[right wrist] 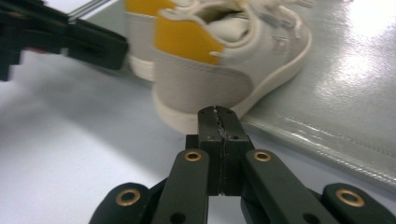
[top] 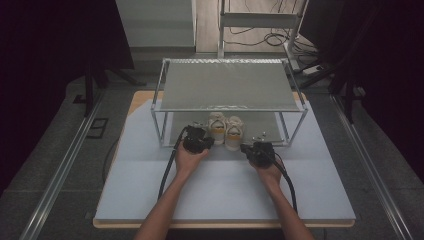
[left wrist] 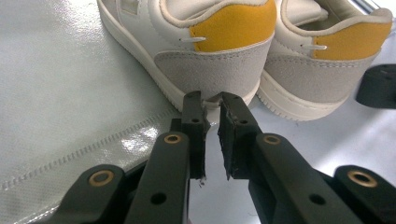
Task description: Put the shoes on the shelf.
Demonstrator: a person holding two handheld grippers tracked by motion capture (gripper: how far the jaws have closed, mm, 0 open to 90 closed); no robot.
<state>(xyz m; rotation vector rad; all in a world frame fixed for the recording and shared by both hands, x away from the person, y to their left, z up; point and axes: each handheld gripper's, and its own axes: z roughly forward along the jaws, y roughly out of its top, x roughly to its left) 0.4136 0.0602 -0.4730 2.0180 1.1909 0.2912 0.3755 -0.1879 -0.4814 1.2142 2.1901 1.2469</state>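
Pair of white sneakers with yellow heel tabs, side by side, heels toward the person, at the front edge of the lower shelf (top: 270,129) of a two-tier metal rack (top: 227,85); left sneaker (top: 217,127) and right sneaker (top: 234,134) just touching or nearly so, toes pointing in under the upper tier; rack set on a pale table mat (top: 220,185).

Left gripper (top: 207,143) held in the left hand (top: 189,159), just beside the left sneaker's heel; in the left gripper view, left gripper (left wrist: 211,100) with jaws narrowed to a slim gap, tips at the grey suede heel of the left sneaker (left wrist: 205,51), nothing clamped between them; right sneaker (left wrist: 327,60) next to it.

Right gripper (top: 246,148) held in the right hand (top: 270,172), near the right sneaker's heel; in the right gripper view, right gripper (right wrist: 218,112) with jaws pressed fully together, empty, tips just short of the heel of the right sneaker (right wrist: 219,65); contact impossible to tell.
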